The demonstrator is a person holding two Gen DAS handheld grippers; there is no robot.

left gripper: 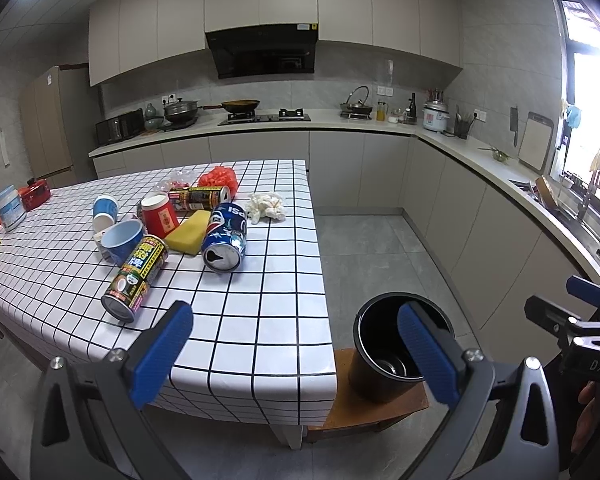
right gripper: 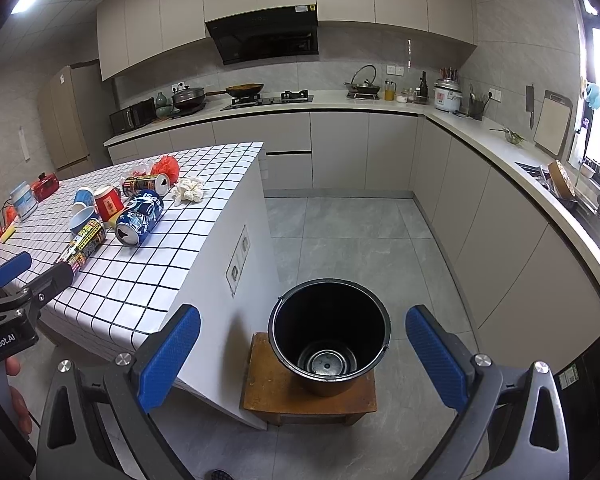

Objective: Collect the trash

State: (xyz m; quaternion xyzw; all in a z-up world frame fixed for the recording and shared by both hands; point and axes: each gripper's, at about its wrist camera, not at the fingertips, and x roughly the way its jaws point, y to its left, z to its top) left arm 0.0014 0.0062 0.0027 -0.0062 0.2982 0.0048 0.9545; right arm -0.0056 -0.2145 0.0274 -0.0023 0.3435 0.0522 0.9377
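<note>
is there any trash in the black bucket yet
No, the right wrist view looks straight into the bucket and shows only its bare bottom, while the cans lie on the table.

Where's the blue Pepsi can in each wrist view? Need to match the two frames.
Left wrist: the Pepsi can lies on its side left of centre, opening toward the camera, beside the yellow sponge.
Right wrist: the Pepsi can is at mid-left, near the table's edge, again on its side.
Shared landmark: the black bucket on the wooden stool.
</note>
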